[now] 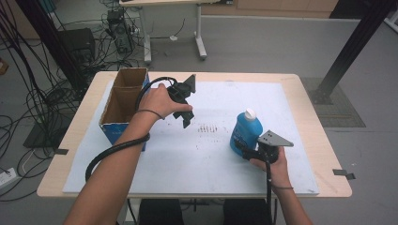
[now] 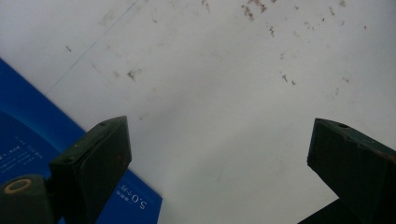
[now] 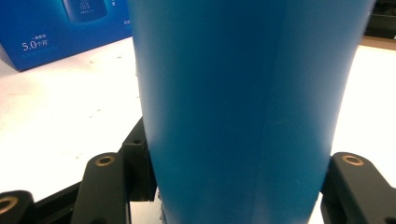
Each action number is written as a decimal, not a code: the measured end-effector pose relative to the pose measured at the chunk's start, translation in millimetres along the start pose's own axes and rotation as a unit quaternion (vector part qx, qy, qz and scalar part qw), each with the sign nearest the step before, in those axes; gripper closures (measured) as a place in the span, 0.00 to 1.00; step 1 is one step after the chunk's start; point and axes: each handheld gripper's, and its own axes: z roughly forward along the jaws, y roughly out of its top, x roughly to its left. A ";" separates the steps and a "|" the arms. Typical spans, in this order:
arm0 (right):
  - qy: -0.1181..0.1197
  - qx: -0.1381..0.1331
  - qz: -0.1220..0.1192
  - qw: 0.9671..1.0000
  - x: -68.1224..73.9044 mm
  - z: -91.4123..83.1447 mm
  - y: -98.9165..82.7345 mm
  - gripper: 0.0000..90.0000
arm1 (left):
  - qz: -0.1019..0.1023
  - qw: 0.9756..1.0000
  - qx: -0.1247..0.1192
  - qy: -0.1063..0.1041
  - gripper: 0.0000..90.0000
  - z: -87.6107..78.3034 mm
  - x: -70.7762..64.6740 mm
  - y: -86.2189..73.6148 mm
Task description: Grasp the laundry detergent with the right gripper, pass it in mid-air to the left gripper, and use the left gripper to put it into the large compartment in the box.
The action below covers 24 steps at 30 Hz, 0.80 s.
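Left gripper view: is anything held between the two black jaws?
No, the left gripper stands open with bare white table surface between its jaws.

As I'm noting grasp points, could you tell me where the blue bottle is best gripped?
Grip the upright blue bottle low on its body, from the person's side, where the right tongs already clamp it; the white cap is narrower and higher.

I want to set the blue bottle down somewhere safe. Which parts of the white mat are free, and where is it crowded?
The white mat is bare between the open box and the blue bottle, and along the far edge right of the left gripper. The near strip is free too. It is crowded at the left, around the box and the cable.
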 end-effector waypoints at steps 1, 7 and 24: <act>0.000 0.000 0.000 1.000 0.2 0.0 -0.1 0.45 | 0.001 1.000 -0.001 -0.001 0.07 0.0 0.8 -0.7; -0.002 -0.002 -0.001 1.000 1.3 -0.1 -1.2 0.45 | 0.001 1.000 0.001 0.001 0.08 1.3 0.4 -1.5; -0.005 -0.007 -0.001 1.000 2.7 -0.3 -3.5 0.45 | -0.001 1.000 0.000 0.001 0.08 1.4 0.4 -0.8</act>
